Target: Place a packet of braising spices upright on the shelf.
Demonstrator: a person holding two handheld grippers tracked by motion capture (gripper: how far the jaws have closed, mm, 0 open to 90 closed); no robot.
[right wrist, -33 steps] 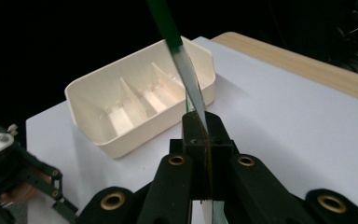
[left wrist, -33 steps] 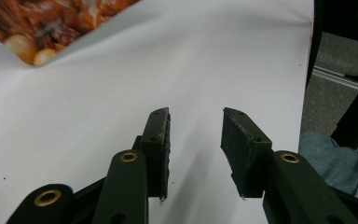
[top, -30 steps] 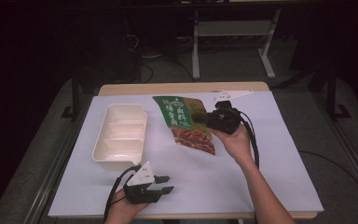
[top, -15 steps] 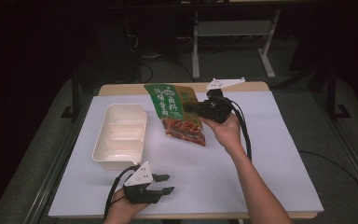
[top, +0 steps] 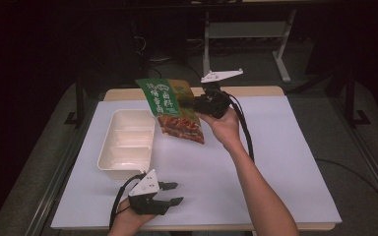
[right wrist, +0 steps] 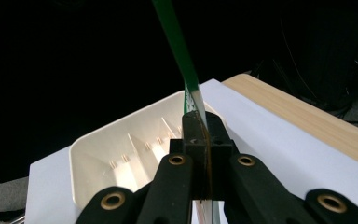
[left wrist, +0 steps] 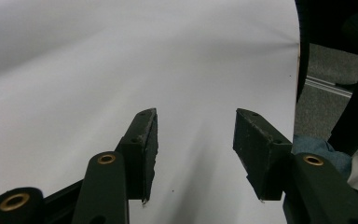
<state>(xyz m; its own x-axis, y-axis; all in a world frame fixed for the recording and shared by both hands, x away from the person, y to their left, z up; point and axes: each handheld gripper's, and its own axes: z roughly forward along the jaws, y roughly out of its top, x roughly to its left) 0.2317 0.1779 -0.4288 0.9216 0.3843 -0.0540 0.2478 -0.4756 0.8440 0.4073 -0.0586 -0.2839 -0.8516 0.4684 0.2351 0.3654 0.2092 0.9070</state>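
My right tongs (top: 195, 104) are clamped on the edge of the green snack bag (top: 173, 109), held clear of the worktop (top: 275, 162), forearm reaching forward, bag hanging tilted just beside the white divided tray (top: 126, 142). My left tongs (top: 174, 192) rest low at the near edge, jaws just opening, now fairly wide, nothing between. White sheet covers the worktop; dark room and a metal frame (top: 246, 30) lie beyond.
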